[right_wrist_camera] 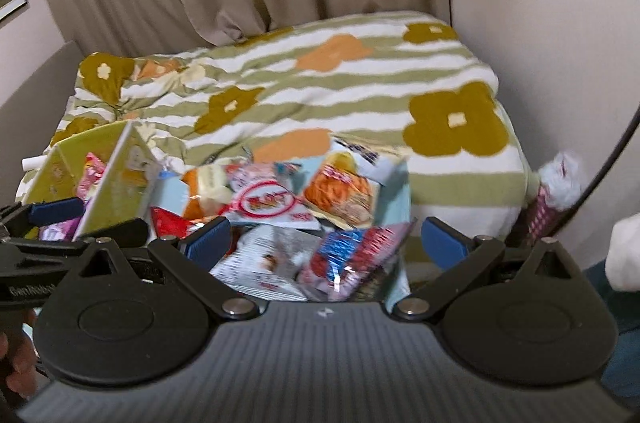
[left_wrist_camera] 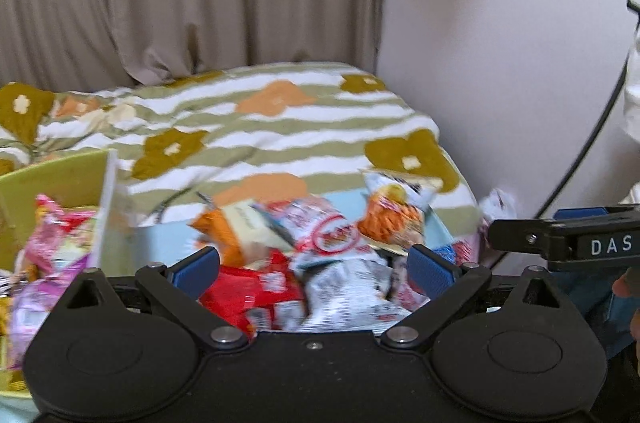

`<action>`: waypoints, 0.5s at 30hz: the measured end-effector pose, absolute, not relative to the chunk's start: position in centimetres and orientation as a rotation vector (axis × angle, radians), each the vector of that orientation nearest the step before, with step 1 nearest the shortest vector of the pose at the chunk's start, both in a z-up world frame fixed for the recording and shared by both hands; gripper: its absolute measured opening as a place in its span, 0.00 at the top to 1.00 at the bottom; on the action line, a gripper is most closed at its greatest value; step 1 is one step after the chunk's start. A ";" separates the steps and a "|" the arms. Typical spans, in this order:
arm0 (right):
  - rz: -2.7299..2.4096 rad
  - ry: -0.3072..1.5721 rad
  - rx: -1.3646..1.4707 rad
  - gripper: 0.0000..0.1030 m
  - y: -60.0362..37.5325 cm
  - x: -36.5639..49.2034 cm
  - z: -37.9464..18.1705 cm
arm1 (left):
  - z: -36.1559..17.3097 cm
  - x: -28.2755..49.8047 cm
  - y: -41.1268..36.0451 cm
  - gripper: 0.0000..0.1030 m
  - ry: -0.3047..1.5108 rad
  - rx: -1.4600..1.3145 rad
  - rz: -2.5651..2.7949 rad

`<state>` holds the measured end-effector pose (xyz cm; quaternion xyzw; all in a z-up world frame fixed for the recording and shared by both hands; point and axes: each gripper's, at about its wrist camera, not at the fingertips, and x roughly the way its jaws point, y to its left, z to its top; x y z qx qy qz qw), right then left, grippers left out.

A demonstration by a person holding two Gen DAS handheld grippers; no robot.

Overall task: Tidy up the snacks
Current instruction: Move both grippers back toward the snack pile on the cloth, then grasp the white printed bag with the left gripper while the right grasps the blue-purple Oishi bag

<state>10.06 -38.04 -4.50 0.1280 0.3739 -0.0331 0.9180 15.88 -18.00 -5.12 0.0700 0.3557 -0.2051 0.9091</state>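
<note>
- Left gripper (left_wrist_camera: 312,265): jaws apart, empty, over the snack packets (left_wrist_camera: 332,243); packet print too blurred to read.
- Right gripper (right_wrist_camera: 326,241): jaws apart, empty; its side reads "DAS".
- Green box (left_wrist_camera: 52,179) at the bed's (left_wrist_camera: 280,119) near left edge.

Two storage boxes stood on the bed: one light blue box (right_wrist_camera: 394,199) and one yellow-green box (right_wrist_camera: 70,159). The blue box held a heap of snack packets; motion blur prevented an exact count, though at least six were distinguishable, among them one orange packet (right_wrist_camera: 340,195) and one red packet (left_wrist_camera: 248,287). Two grippers, each with two blue-padded fingers, were visible.
</note>
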 end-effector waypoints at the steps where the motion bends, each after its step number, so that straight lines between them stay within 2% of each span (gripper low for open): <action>1: -0.074 0.781 0.275 0.00 -38.5 10.3 -5.0 | -5.8 16.2 -18.8 0.05 0.750 0.153 -0.436; 7: -0.124 0.822 0.332 0.00 -40.0 11.1 -7.3 | -9.5 18.3 -22.1 0.09 0.836 0.188 -0.526; 11: -0.168 0.843 0.376 0.00 -40.5 11.8 -8.5 | -12.0 20.0 -23.5 0.18 0.896 0.207 -0.558; 15: -0.184 0.862 0.389 0.00 -40.4 12.5 -9.6 | -13.9 21.2 -24.1 0.24 0.934 0.222 -0.555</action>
